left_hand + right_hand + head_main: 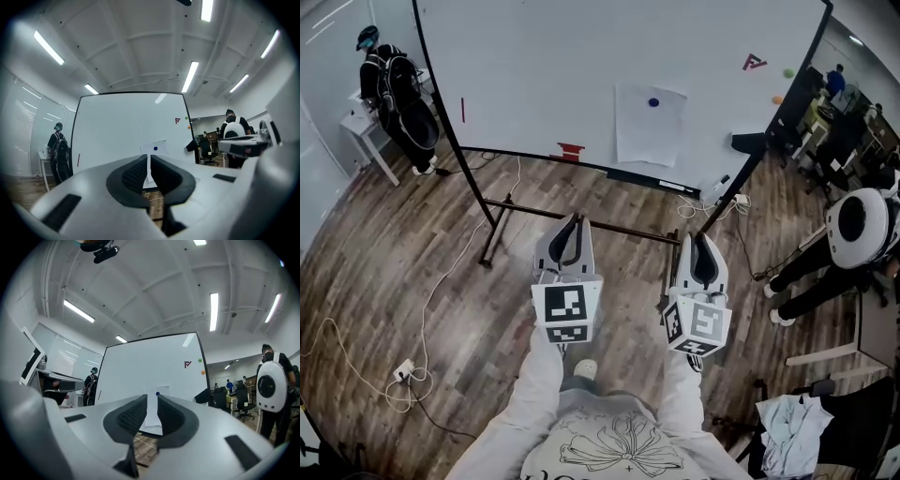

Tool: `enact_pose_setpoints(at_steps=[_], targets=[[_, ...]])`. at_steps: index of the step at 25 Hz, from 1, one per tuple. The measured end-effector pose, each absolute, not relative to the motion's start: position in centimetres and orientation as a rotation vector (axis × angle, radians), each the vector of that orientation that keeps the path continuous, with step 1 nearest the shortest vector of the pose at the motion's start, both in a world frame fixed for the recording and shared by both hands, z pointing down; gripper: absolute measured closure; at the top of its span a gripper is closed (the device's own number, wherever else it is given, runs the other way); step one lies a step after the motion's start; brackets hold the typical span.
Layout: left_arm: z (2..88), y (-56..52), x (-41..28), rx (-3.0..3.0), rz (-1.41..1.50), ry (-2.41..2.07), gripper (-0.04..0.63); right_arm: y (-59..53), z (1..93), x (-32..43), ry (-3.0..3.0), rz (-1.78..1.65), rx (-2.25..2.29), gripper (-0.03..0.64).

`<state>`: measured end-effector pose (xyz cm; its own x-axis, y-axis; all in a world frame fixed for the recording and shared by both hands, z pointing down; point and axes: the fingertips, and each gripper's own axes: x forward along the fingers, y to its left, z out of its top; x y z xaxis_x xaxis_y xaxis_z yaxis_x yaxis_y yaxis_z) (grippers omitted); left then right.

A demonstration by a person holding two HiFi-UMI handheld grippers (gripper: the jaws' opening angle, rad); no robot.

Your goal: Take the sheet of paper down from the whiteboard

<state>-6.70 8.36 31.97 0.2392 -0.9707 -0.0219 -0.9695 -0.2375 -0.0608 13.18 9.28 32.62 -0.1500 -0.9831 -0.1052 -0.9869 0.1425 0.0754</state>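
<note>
A white sheet of paper [650,127] hangs on the whiteboard [562,66], pinned near its top edge by a blue magnet [653,102]. Both grippers point level at the board from some way back, well short of the sheet. My left gripper [572,223] is shut with nothing in it; in the left gripper view the paper [157,147] shows just above its closed tips [148,161]. My right gripper [700,242] stands open by a narrow gap with nothing in it. In the right gripper view the paper [153,420] shows through that gap [152,401].
The board's stand has a low crossbar [581,223] between me and the board. A red eraser [571,150] and a black eraser [748,142] sit at the board. Cables [422,309] trail on the wood floor. One person [398,94] stands far left, another [853,230] at right.
</note>
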Motion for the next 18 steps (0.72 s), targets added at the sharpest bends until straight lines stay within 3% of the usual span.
enact_pose_setpoints(at_steps=[12, 14, 18], targets=[[33.6, -0.6, -8.1, -2.470, -0.075, 1.886, 0.581, 0.3, 33.8, 10.8, 2.397, 0.186, -2.032, 0.528], [34.0, -2.1, -7.7, -2.497, -0.059, 1.871, 0.509, -1.5, 34.1, 10.6, 2.410, 0.187, -2.023, 0.528], [34.4, -5.7, -7.5, -2.485, -0.075, 1.879, 0.502, -5.5, 34.6, 10.1, 2.439, 0.189, -1.991, 0.528]])
